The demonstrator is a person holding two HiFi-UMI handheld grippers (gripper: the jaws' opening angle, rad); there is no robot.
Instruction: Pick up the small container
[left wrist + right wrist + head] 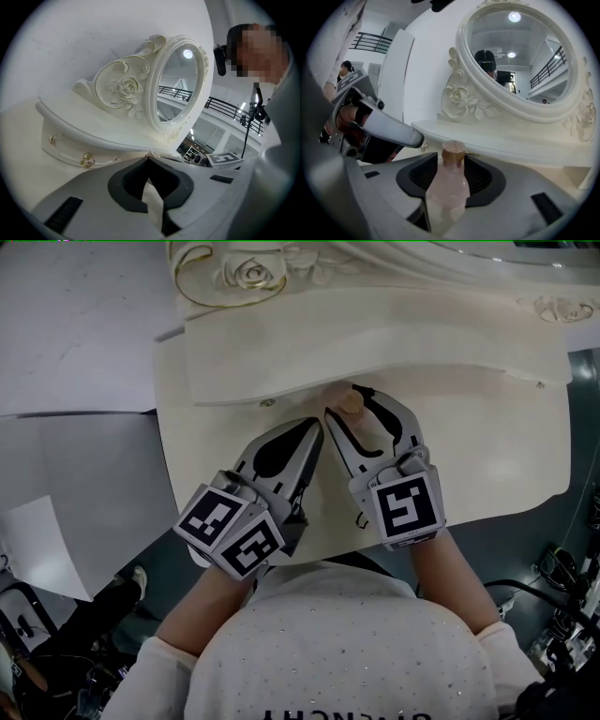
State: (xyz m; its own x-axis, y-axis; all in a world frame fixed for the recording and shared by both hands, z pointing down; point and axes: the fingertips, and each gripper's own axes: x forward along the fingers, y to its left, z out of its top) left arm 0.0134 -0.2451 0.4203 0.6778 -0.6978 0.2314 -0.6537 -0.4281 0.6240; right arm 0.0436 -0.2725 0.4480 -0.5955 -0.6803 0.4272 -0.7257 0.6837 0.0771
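Vanity top: cream dressing table (487, 446) with a raised drawer shelf (375, 343) and an oval mirror (515, 51) behind it.
Small container: pale pink bottle (450, 180) with a tan cap, upright on the vanity top, just in front of the shelf edge.
Right gripper: the right gripper (345, 401) has its jaws well apart, one on each side of the bottle; the pads do not look pressed on it, so nothing is held yet.
Container against tool: in the head view the cap sits between the tips, nearer the jaw on the left than the other.
Left gripper: the left gripper (314, 424) has its jaws together and empty, just beside the right one.
Risk, tipping: the nearer jaw may meet the bottle first and push it over or against the shelf.
Risk, slipping: the body is smooth and tapers to the neck, so a light or high grip may let it slide out on the lift.
Risk, collision: the two grippers lie close, so a sideways correction may knock them together.
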